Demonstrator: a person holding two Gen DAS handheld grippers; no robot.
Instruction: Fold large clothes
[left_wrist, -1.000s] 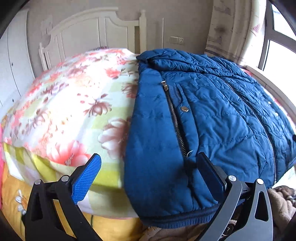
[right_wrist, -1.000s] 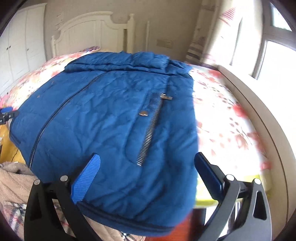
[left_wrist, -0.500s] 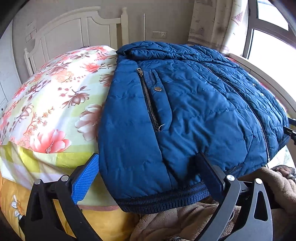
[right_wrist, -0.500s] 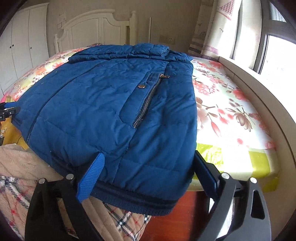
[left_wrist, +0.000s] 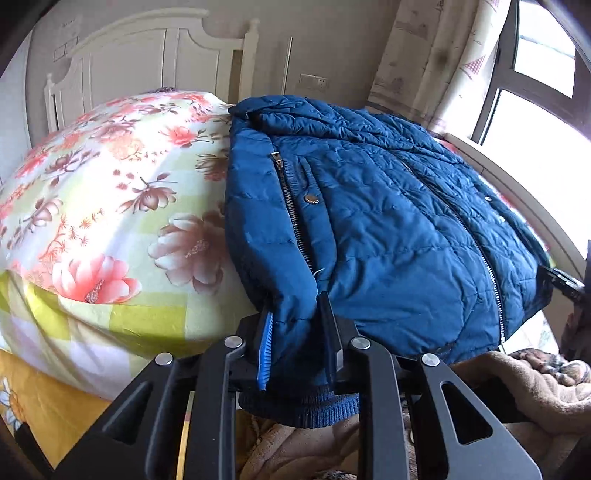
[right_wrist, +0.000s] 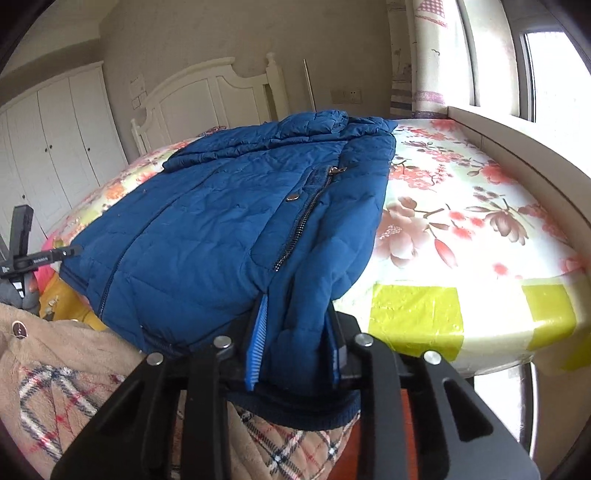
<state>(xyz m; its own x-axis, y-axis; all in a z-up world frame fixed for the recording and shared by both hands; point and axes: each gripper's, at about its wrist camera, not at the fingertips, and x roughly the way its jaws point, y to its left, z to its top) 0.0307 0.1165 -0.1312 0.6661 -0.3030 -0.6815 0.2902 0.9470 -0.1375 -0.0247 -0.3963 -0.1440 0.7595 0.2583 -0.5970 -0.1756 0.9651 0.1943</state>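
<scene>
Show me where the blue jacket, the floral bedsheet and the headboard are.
blue jacket (left_wrist: 388, 229): left wrist view, quilted front panel.
floral bedsheet (left_wrist: 110, 192): left wrist view, flowered top beside the jacket.
headboard (right_wrist: 192, 99): right wrist view, white arched panel.

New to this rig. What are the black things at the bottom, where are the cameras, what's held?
No robot arm here: a person holds a two-finger gripper in each hand, each with a fisheye camera looking along its fingers. The left gripper and right gripper are those black frames with blue pads. A quilted blue padded jacket lies on a bed under a floral sheet. Both grippers have just been closing and now pinch the jacket's bottom hem, one near each corner. The left view catches the other gripper at its right edge.
</scene>
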